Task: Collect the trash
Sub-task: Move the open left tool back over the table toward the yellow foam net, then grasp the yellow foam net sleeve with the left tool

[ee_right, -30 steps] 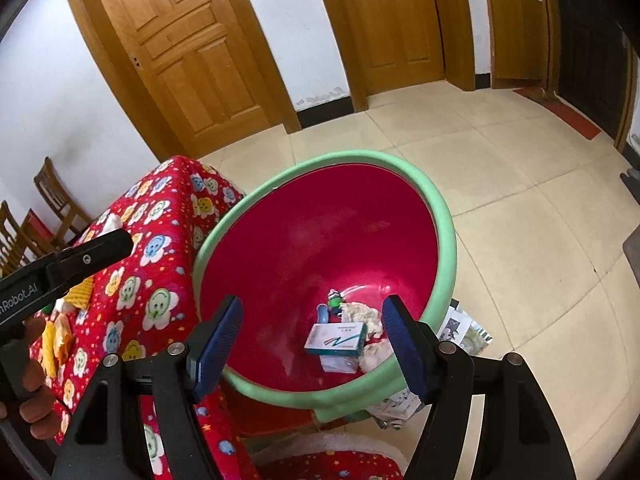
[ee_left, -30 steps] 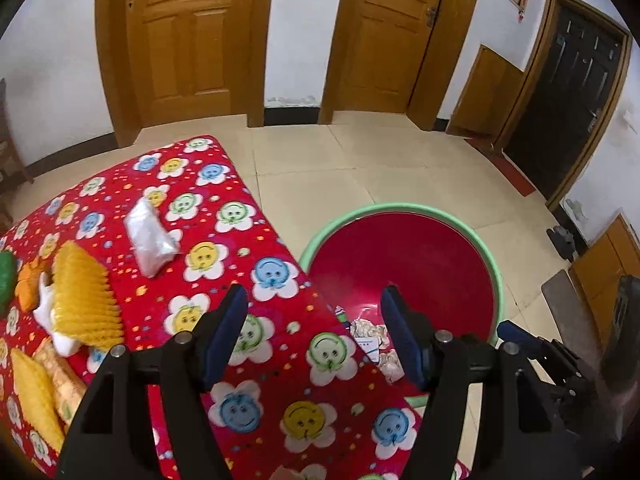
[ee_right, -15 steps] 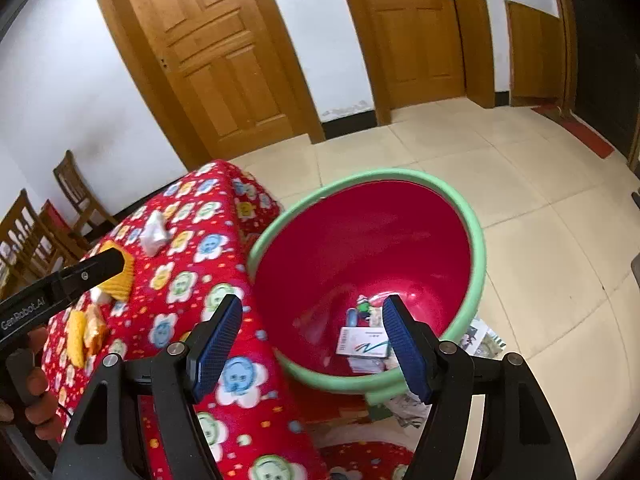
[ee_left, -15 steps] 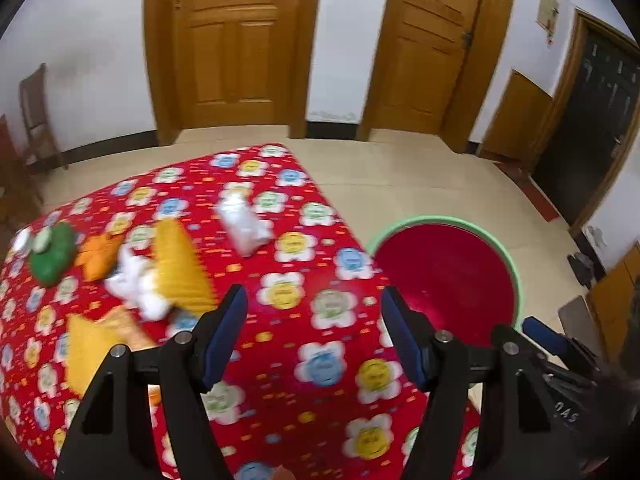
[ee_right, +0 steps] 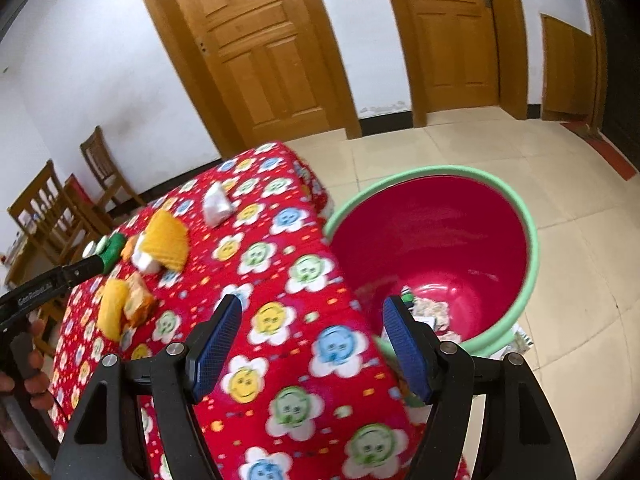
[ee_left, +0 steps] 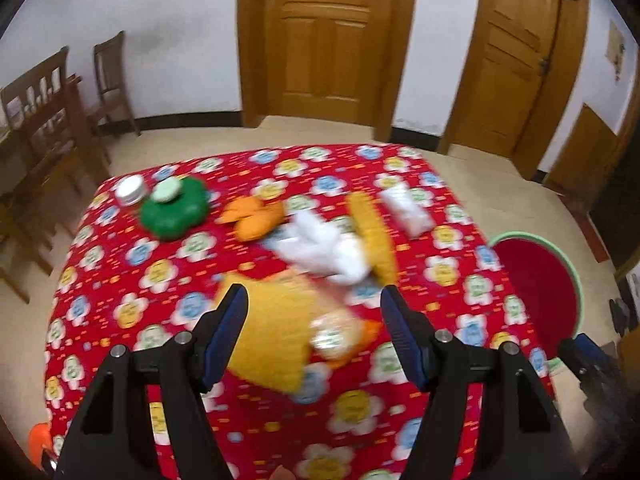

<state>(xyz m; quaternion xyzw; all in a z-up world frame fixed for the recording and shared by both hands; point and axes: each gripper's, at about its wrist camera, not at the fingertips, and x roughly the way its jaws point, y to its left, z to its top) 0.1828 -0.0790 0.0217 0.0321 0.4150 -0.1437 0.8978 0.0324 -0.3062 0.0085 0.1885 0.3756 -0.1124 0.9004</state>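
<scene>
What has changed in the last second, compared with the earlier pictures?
Both views have swung left, from the bin toward the table. The left hand-held gripper now faces the yellow wrapper; the right hand-held gripper is over the cloth. Both stayed open and empty. The trash has not moved.

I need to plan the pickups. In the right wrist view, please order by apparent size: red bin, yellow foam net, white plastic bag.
1. red bin, clearly the largest.
2. yellow foam net.
3. white plastic bag, smallest, though it lies farther away, so the real difference is unsure.
</scene>
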